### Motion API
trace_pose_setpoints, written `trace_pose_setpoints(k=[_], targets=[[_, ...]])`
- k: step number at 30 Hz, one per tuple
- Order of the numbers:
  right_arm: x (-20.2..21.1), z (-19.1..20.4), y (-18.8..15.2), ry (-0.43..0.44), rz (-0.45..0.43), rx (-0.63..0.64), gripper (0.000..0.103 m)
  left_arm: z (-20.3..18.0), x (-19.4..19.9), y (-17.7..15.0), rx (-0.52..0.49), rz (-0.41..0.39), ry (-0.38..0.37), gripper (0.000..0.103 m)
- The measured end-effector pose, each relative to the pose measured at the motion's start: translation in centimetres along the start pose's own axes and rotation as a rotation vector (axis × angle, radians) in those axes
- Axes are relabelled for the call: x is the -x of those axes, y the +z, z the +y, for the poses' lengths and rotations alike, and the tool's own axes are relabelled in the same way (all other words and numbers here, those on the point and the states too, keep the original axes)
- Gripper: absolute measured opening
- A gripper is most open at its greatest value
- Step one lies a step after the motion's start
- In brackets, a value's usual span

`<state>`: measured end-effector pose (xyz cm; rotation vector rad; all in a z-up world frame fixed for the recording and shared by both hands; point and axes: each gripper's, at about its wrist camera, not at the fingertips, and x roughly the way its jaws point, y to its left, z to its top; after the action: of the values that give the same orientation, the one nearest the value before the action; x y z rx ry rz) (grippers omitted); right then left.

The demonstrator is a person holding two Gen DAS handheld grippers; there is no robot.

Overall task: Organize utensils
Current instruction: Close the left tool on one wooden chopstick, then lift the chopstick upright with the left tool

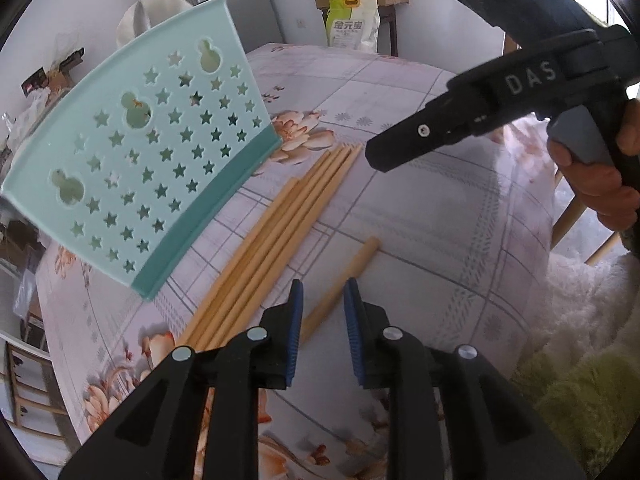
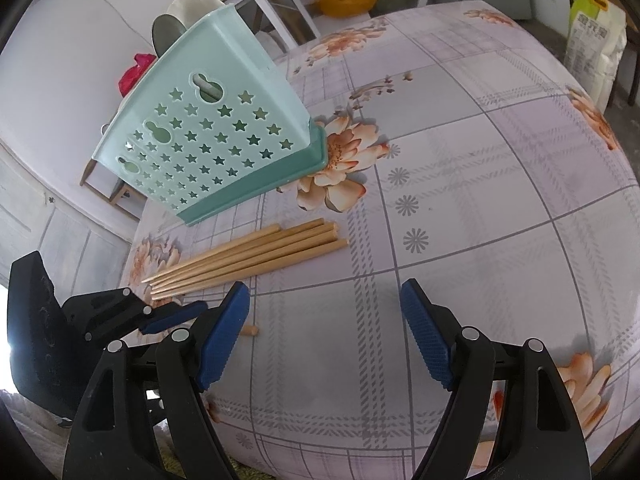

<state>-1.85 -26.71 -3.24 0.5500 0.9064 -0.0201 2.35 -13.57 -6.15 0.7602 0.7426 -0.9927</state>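
The left claw [image 1: 322, 312], narrowly parted, straddles one pale wooden chopstick [image 1: 344, 280] untouched, mostly hidden behind the spread, empty right claw [image 2: 324, 336].

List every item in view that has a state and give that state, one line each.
Utensil holder: upright on the table, no chopsticks seen in it.
Bundle of chopsticks: flat on the tablecloth, side by side beside the holder.
Single chopstick: flat on the table, apart from the bundle, between the left gripper's pads, not pinched.
Left gripper: open narrowly.
Right gripper: open wide, empty.
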Motion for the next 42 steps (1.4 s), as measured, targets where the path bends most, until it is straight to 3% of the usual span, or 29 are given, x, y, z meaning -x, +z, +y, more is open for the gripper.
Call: trace_pose_setpoints(k=[7, 14, 17, 27, 28, 36, 42], targets=[[0.1, -0.7, 0.0, 0.055, -0.005, -0.038, 0.078, -0.7, -0.9, 1.4, -0.05, -0.001, -0.005, 0.02], [0.1, -0.9, 0.1, 0.098, -0.008, -0.065, 0.083, 0.0, -1.4, 2.7, -0.025, 0.019, -0.046, 0.019], [0.1, -1.2, 0.2, 0.118, -0.008, -0.082, 0.085, 0.4, -1.7, 3.0, -0.015, 0.025, -0.069, 0.014], [0.0, -1.7, 0.5, 0.182, -0.007, -0.123, 0.092, -0.8, -0.7, 2.4, -0.043, -0.018, -0.008, 0.004], [0.0, -1.6, 0.5, 0.188, -0.008, -0.119, 0.092, -0.6, -0.4, 2.5, -0.032, -0.027, -0.003, 0.0], [-0.1, -1.0, 0.4, 0.167, -0.003, -0.073, 0.093, 2.1, 2.9, 2.0, 0.106, -0.106, 0.04, 0.0], [0.0, -1.0, 0.4, 0.156, 0.004, -0.059, 0.092, 3.6, 4.4, 0.4, 0.195, -0.118, -0.001, 0.0]])
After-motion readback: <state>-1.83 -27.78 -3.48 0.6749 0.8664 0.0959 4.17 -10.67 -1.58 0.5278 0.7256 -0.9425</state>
